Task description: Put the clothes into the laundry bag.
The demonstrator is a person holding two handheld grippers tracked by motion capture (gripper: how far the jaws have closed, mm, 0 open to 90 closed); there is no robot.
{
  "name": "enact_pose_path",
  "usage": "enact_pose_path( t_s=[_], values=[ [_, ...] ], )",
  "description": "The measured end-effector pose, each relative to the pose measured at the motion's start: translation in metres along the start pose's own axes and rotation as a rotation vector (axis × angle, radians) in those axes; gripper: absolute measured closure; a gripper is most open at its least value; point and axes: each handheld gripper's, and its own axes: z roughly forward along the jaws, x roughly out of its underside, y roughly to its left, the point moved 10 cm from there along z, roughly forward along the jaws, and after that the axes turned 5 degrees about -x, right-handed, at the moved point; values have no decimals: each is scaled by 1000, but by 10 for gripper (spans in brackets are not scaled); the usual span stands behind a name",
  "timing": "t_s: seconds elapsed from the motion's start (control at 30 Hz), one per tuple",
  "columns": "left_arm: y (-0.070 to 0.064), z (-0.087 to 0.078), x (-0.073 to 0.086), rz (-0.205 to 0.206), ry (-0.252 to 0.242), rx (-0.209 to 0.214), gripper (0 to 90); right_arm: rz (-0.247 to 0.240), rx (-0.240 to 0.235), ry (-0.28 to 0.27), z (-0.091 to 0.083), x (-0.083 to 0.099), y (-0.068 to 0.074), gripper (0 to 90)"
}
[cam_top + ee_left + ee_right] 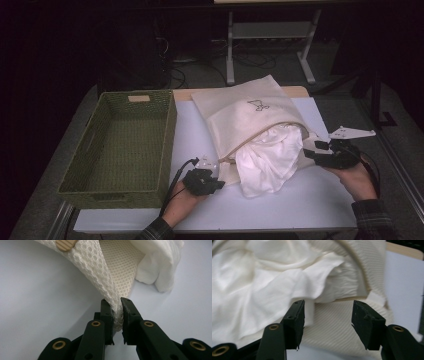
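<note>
A cream mesh laundry bag (250, 112) lies on the white table (190, 130), its zippered mouth facing me. White cloth (265, 157) spills out of the mouth onto the table. My left gripper (207, 182) is shut on the bag's near left corner; in the left gripper view the mesh edge (110, 287) is pinched between the jaws, with my left gripper (117, 315) low in the frame. My right gripper (320, 154) sits at the bag's right corner, open. In the right gripper view my right gripper (328, 315) spans the bag's lower flap (332, 322), just below the white cloth (262, 290).
A green woven basket (120, 142) stands empty on the table's left side, beside the bag. A tan zipper pull (65, 245) shows at the top of the left gripper view. Beyond the table stand desk legs (230, 47) and cables on a dark floor.
</note>
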Motion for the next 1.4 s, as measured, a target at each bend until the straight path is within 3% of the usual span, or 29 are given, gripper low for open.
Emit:
enact_pose_path(
  t_s=[0.03,0.3,0.47,0.57,0.6,0.77,0.93,1.13,1.17,1.27,1.3,1.33,1.37,1.4],
  values=[
    [0,0,0,0,0,0,804,0,0,0,0,0,0,419],
    [0,-1,-2,2,-6,0,820,-67,-107,33,4,18,54,347],
    [-1,-2,-2,6,-7,-1,821,-122,-191,60,18,19,90,282],
    [-1,-2,-2,8,-7,-3,821,-137,-214,71,26,19,101,278],
    [-1,-2,-3,10,-10,-3,821,-145,-241,83,33,21,110,262],
    [-1,-1,-3,14,-9,-3,821,-162,-258,101,46,22,123,231],
    [-2,-1,-2,19,-6,-5,821,-178,-258,124,69,22,136,176],
    [-2,-1,-2,21,-5,-4,821,-206,-250,202,90,35,141,164],
    [-2,-1,-2,20,-5,-4,821,-251,-211,211,94,40,141,185],
    [-2,0,-2,21,-5,-6,822,-238,-197,206,93,39,140,261],
    [-2,0,-2,24,-4,-7,822,-232,-191,200,92,38,138,341],
    [-2,0,-2,23,-4,-7,822,-234,-176,190,89,36,131,520],
    [-2,0,-2,23,-4,-7,822,-234,-176,190,89,36,131,520],
    [-2,0,-2,23,-3,-8,824,-205,-172,177,87,34,124,676]
  ],
)
